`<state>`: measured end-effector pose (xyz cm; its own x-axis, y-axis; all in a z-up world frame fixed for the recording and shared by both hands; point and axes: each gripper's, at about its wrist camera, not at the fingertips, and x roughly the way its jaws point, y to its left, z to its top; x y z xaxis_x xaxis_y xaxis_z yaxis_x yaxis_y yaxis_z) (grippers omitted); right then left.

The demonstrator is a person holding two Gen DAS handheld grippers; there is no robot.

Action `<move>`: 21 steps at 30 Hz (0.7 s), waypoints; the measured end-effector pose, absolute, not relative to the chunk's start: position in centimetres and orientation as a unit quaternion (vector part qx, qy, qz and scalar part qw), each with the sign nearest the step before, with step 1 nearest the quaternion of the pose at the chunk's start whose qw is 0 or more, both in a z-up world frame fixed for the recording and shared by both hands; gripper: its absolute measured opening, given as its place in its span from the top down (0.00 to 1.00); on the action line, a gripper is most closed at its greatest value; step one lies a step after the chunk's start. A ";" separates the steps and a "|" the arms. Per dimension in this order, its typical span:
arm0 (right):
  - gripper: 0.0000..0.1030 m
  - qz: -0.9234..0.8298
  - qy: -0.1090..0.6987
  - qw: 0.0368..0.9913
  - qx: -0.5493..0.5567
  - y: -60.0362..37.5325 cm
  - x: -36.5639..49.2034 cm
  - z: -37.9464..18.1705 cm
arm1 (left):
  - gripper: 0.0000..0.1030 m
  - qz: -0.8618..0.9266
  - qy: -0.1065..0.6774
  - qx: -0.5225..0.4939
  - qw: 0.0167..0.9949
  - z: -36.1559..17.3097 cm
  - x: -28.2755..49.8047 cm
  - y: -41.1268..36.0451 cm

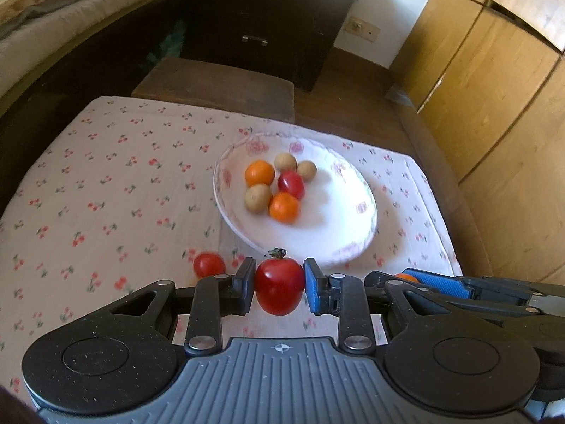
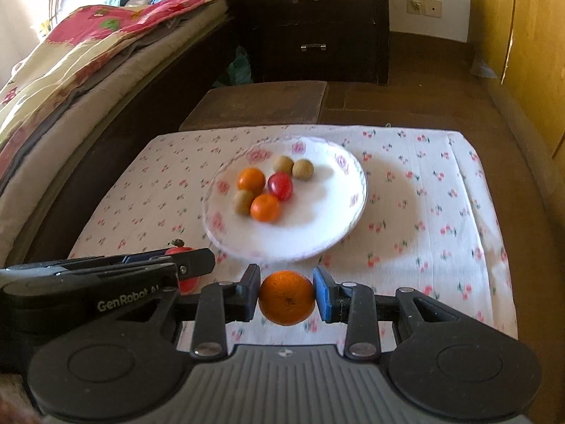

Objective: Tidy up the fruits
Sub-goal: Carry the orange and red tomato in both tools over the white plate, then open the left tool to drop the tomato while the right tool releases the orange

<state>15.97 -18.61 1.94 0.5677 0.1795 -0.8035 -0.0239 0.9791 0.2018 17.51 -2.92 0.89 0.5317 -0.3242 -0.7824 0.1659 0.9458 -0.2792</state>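
Observation:
My left gripper [image 1: 279, 284] is shut on a red apple [image 1: 279, 284] with a stem, just short of the near rim of a white flowered plate [image 1: 335, 219]. My right gripper [image 2: 286, 296] is shut on an orange [image 2: 286, 296], also short of the plate [image 2: 317, 222]. The plate holds two oranges [image 1: 259, 173], a red fruit [image 1: 291, 184] and three brown round fruits [image 1: 257, 197]. A small red fruit [image 1: 209, 265] lies on the cloth left of my left gripper. Each gripper shows side-on in the other's view, the left gripper's fingers [image 2: 169, 265] and the right gripper's fingers [image 1: 438, 284].
The plate stands on a low table under a white cherry-print cloth [image 1: 106, 194]. Behind it is a brown stool [image 1: 215, 84], a dark drawer chest [image 1: 268, 17], a bed [image 2: 70, 70] to the left and wooden cabinets [image 1: 494, 88] to the right.

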 end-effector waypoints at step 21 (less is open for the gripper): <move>0.66 0.045 0.464 0.879 0.102 -19.5 22.0 -0.6 | 0.65 -0.118 0.468 -0.100 0.870 -1.1 22.6 -3.4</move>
<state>21.99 -19.49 -0.61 0.5659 0.1742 -0.8058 0.0148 0.9751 0.2212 22.60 -3.37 -1.08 0.5339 -0.2988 -0.7910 0.1117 0.9522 -0.2844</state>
